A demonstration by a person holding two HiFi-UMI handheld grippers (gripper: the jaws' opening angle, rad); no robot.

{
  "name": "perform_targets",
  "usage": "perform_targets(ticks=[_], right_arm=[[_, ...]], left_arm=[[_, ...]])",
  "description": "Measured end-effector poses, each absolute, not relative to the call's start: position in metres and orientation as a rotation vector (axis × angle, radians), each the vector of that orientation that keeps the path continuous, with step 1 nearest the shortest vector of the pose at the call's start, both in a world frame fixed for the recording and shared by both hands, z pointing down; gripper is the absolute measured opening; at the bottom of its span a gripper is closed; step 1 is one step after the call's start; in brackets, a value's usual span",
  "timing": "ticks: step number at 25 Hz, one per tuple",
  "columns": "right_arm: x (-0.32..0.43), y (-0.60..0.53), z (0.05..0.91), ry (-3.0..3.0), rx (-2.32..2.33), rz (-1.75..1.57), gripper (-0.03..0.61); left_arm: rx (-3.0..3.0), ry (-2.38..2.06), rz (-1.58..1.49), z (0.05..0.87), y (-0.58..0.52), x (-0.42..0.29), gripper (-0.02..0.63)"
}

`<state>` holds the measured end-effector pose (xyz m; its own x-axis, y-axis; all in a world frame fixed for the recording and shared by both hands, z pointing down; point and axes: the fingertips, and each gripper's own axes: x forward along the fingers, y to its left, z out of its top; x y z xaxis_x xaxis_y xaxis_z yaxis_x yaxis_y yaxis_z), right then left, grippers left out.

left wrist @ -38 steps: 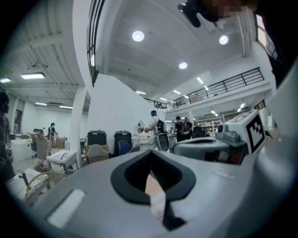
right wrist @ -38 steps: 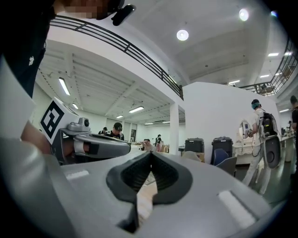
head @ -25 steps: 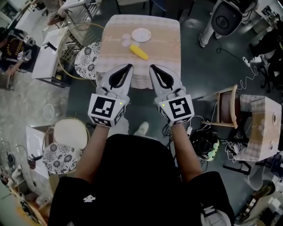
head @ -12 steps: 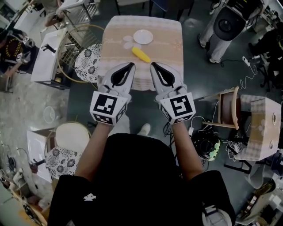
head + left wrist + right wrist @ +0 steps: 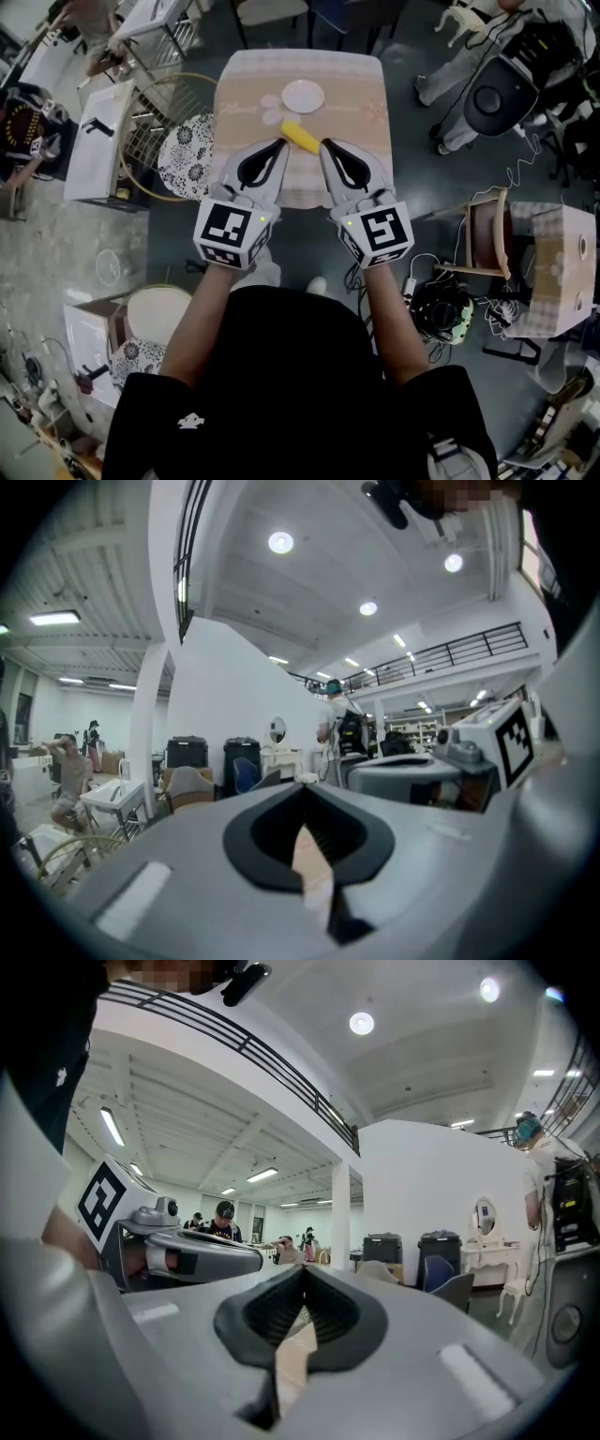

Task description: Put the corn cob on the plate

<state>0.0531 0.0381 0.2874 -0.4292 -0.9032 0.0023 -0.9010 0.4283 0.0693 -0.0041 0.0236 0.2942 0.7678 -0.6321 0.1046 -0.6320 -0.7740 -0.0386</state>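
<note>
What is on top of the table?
On the table: an empty white plate and, nearer, a corn cob apart from it. The left tool and right tool cover part of the near side; anything there is hidden.

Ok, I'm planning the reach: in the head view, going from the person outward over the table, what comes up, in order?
left gripper and right gripper side by side, both empty → corn cob → plate
</note>
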Motion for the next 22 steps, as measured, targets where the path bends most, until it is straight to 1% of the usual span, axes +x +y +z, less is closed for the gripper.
perform_targets(ticks=[17,22], right_arm=[[0.039,-0.034,0.296,-2.528,1.741,-0.049,0.002],[0.034,-0.045,0.3,-2.521,1.794,0.013,0.002]], left_arm=[[-3.014,0.921,-0.165,0.299,-0.049,-0.016,0.003],[-3.024,0.888,-0.176,0.305,-0.063,-0.026,0.003]])
